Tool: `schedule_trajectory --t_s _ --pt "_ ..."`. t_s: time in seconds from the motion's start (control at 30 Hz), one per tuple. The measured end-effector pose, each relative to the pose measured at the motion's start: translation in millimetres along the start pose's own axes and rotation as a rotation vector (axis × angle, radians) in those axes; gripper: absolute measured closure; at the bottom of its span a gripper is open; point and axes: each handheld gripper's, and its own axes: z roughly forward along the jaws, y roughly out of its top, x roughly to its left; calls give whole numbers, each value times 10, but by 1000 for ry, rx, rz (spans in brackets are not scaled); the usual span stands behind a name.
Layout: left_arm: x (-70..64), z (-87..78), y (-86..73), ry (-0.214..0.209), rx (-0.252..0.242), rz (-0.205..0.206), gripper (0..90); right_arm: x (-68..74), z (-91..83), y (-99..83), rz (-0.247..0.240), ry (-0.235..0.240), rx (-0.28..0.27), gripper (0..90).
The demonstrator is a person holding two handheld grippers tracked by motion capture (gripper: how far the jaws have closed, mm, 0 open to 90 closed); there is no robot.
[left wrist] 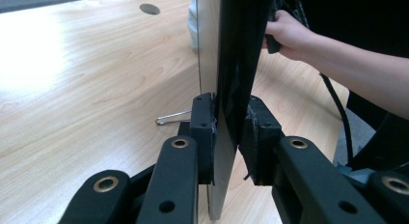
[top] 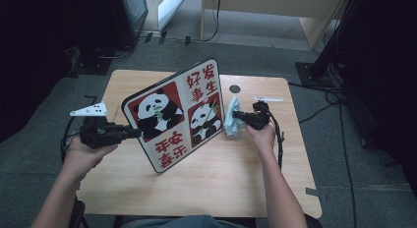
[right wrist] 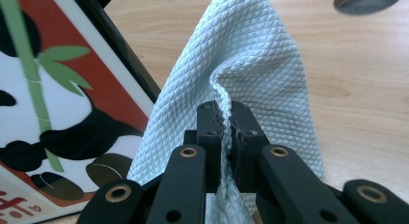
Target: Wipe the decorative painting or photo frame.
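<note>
**Panda board held on edge, cloth pinched beside it**

Right now the left gripper (top: pixel 132 133) clamps the left edge of the panda board (top: pixel 174 115), which stands tilted on the wooden table (top: pixel 206 179) with its printed face towards the person. From the left gripper view, both jaws press flat against the two faces of the board (left wrist: pixel 226 79), the panel sandwiched between them. A thin metal wire clip (left wrist: pixel 171 119) lies on the table just beyond that jaw.

On the other side, the right gripper (top: pixel 237 115) has its jaws pressed together on a fold of the pale blue cloth (right wrist: pixel 246 64). The cloth (top: pixel 231 119) hangs at the board's right edge, seemingly touching it, though the contact itself is hard to make out. A round hole (top: pixel 235 88) sits in the tabletop behind the cloth.
</note>
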Motion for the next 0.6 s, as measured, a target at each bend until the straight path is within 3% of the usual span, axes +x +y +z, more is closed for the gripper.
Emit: schedule_trajectory --t_s 0.33,0.6 --pt "-9 -16 14 9 -2 1 786 232 -148 84 -126 -34 -12 844" --pt "-3 -53 19 16 11 11 661 315 -308 98 -147 -34 -34 844"
